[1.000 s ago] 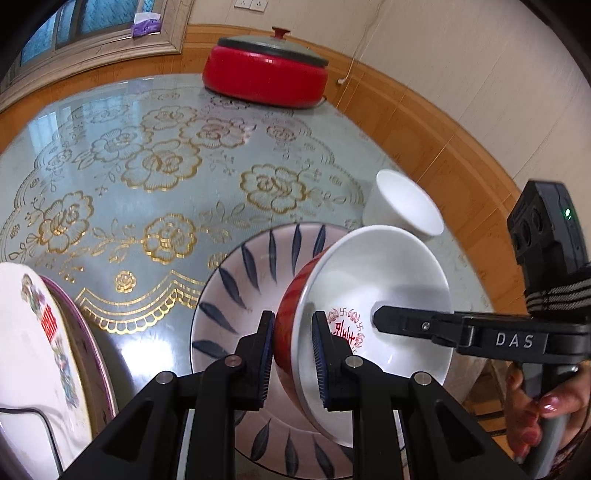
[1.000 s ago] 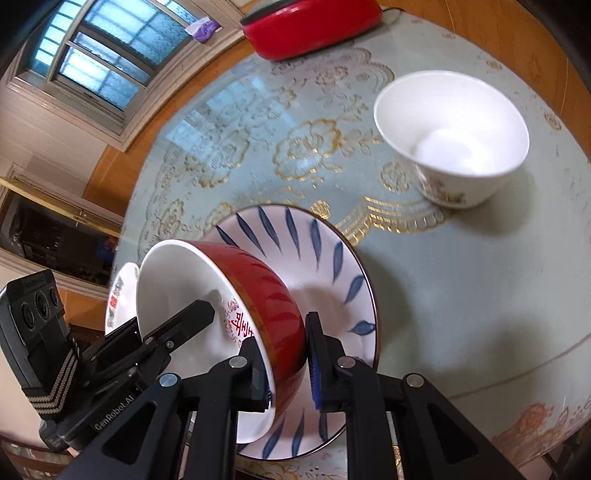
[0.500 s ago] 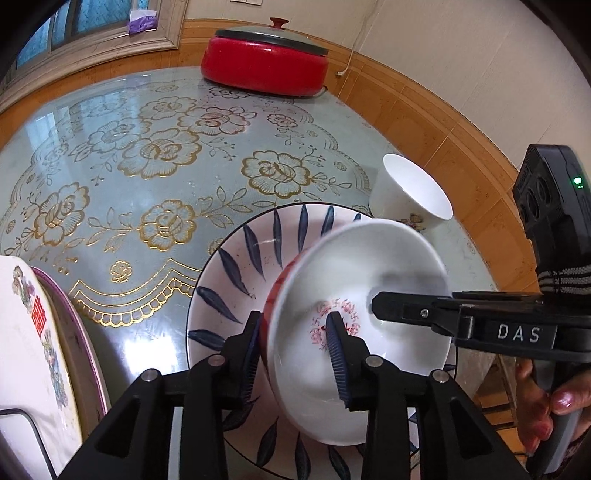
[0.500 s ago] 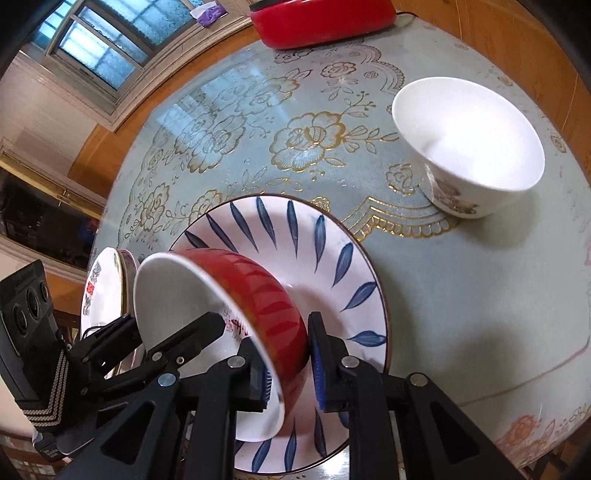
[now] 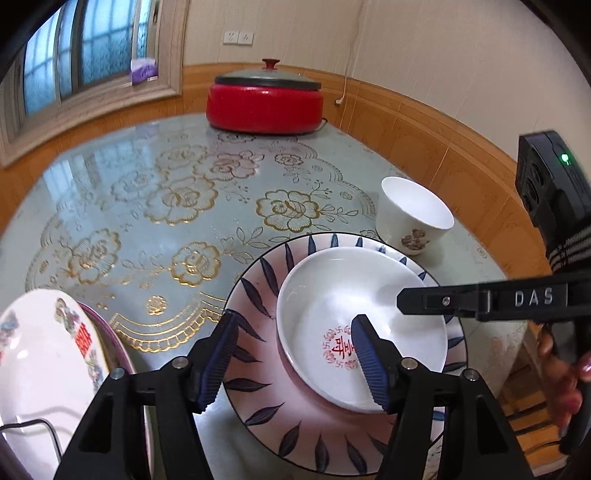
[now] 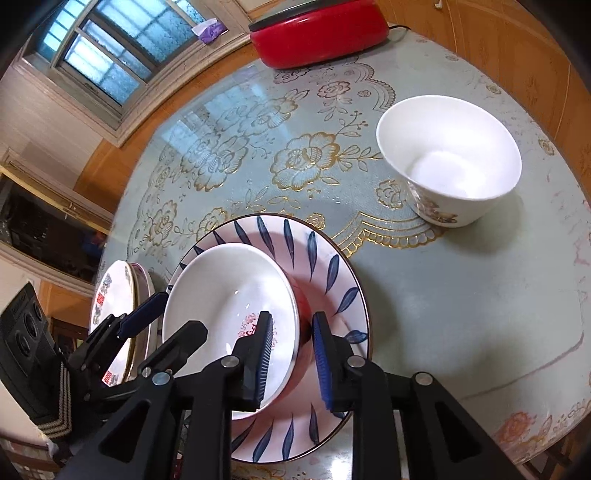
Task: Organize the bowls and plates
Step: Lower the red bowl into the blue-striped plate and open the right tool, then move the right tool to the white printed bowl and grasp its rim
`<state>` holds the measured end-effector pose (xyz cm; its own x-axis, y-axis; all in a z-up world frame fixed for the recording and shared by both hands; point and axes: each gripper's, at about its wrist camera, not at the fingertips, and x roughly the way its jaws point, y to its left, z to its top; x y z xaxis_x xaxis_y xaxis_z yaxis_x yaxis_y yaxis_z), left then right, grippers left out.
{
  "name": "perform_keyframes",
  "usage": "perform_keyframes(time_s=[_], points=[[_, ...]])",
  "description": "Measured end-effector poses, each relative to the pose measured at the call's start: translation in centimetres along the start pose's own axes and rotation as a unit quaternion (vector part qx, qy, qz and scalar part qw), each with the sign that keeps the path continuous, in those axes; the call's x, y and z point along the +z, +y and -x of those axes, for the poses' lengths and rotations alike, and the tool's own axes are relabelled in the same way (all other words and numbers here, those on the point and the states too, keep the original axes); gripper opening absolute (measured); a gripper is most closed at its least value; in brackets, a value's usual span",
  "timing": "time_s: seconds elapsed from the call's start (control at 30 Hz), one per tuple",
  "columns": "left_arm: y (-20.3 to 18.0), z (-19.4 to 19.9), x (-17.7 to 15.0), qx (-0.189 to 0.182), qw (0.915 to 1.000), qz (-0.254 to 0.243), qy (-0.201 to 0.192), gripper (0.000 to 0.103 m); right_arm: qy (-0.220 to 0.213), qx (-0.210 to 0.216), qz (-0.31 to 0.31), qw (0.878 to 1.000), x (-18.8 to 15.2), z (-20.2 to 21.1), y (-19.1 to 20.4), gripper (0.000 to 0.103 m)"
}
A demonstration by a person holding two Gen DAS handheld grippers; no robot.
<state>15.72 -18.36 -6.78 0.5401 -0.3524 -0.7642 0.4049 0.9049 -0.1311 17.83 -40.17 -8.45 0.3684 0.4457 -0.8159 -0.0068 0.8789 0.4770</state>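
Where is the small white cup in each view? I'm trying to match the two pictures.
Left wrist: the white cup stands right of centre, just beyond the plate.
Right wrist: the white cup stands upper right, apart from the plate.
Shared landmark: the red pot at the table's far edge.

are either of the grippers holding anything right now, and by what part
Nothing is held. The left gripper and right gripper both stand open astride the rim of the red bowl, which sits on the blue-leaf plate.
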Motion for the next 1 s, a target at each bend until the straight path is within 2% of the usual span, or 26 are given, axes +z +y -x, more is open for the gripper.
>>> perform_keyframes(time_s=[0.1, 0.2, 0.33, 0.6, 0.87, 1.0], points=[[-0.3, 0.5, -0.3, 0.009, 0.9998, -0.012, -0.016, 0.072, -0.003, 0.008, -0.001, 1.0, -0.1, 0.1, -0.2, 0.022], [-0.2, 1.1, -0.4, 0.009, 0.9995, -0.012, -0.027, 0.074, -0.008, 0.016, 0.002, 1.0, -0.3, 0.7, -0.4, 0.022], [0.2, 1.8, -0.5, 0.012, 0.999, -0.008, -0.043, 0.079, -0.04, 0.013, -0.002, 0.999, 0.2, 3.1, -1.1, 0.023], [0.5, 2.1, -0.7, 0.033, 0.998, -0.018, -0.052, 0.081, -0.108, -0.025, -0.054, 0.992, 2.1, 8.0, -4.9, 0.033], [1.2, 2.6, -1.3, 0.043, 0.9974, -0.01, -0.057, 0.086, -0.118, -0.046, -0.109, 0.986, 2.9, 8.6, -9.0, 0.034], [1.5, 3.2, -2.1, 0.046, 0.9962, -0.004, -0.074, 0.089, -0.13, -0.081, -0.121, 0.981, 3.2, 8.2, -10.6, 0.035]])
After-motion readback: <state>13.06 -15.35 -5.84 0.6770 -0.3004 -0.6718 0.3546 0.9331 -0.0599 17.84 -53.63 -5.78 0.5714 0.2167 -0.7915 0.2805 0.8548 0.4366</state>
